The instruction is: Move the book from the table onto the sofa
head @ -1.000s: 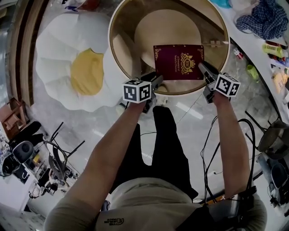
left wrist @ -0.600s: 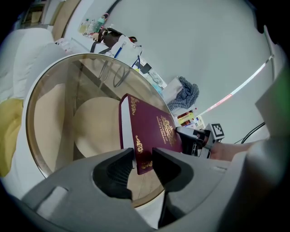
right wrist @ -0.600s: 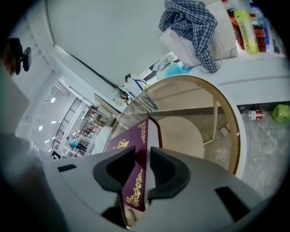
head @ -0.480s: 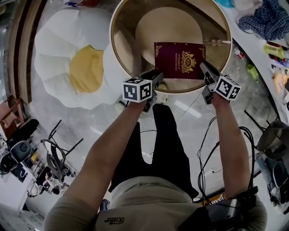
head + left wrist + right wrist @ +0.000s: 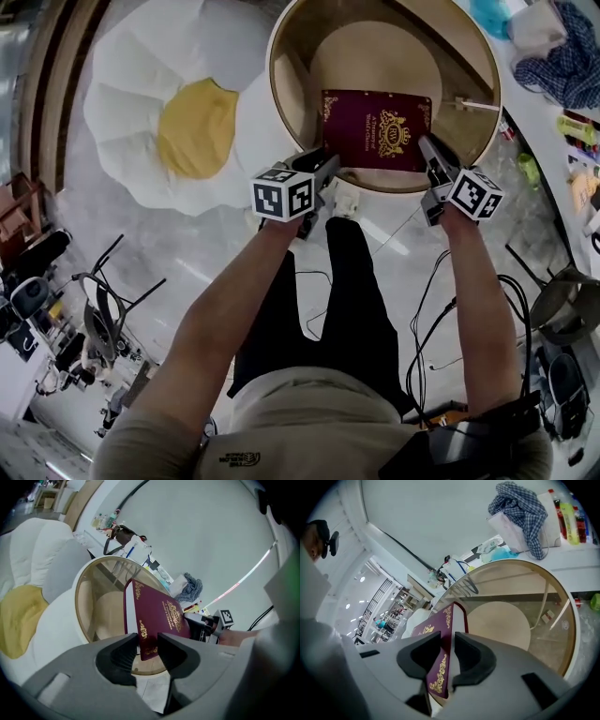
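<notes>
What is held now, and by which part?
The maroon book: left gripper on its near left corner, right gripper on its near right corner, jaws just closed onto it.

The person wears a khaki short-sleeved T-shirt (image 5: 309, 417) with a small dark logo (image 5: 232, 459) near the collar, at six o'clock in the head view, and black trousers (image 5: 352, 300). The left claw (image 5: 323, 161) and right claw (image 5: 427, 148) are grey moulded bodies with darker pads. Each carries a white cube (image 5: 283, 194) printed with black square markers. Thin black cables (image 5: 417, 314) trail at four o'clock, above a dark shoulder strap (image 5: 459, 439).
</notes>
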A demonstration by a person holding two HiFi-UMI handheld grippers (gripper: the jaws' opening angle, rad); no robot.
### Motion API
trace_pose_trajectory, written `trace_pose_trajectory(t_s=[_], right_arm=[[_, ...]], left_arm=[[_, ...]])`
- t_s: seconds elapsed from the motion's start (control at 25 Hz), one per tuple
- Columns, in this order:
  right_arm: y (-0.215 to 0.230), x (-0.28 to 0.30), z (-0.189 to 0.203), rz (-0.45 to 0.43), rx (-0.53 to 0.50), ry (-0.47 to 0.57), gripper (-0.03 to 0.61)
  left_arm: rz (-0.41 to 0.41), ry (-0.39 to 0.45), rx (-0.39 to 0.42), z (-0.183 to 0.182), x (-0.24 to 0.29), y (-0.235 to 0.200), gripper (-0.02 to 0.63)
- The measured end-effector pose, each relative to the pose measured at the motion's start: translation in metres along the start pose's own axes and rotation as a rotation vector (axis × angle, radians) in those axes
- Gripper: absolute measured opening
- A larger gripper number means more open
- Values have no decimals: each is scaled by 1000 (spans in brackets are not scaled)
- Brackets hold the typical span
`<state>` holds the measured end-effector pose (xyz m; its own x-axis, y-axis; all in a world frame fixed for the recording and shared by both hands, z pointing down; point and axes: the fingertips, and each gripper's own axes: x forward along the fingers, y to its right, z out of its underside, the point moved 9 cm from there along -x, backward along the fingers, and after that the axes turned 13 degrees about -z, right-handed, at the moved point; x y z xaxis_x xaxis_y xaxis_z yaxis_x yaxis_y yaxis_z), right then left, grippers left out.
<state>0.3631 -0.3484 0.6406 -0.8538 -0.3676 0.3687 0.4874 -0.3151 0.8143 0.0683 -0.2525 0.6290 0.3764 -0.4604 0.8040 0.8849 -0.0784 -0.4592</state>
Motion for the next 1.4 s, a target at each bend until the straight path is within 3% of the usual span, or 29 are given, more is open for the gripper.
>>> trace_pose_trajectory(t_s=[0.4,0.64,0.88,1.12,1.4], right_arm=[[-90,90,44,-88,-66,-80,98],[-169,194,103,-149,-104,-185,98],[-181,220,113,-203,-142,-247,98],[-231,322,183,-240,-174,-369,98],[-225,393,250,-259,-165,-461,98]], left_arm=[[-74,106,-112,26,-93,-97,138],[-129,170,-213,53,-171,-210,138],[-184,221,-265,72,-190,-222,138],[-239,248,-352,110,-236,-331,138],[-282,239,-417,153,-232,-410,138]])
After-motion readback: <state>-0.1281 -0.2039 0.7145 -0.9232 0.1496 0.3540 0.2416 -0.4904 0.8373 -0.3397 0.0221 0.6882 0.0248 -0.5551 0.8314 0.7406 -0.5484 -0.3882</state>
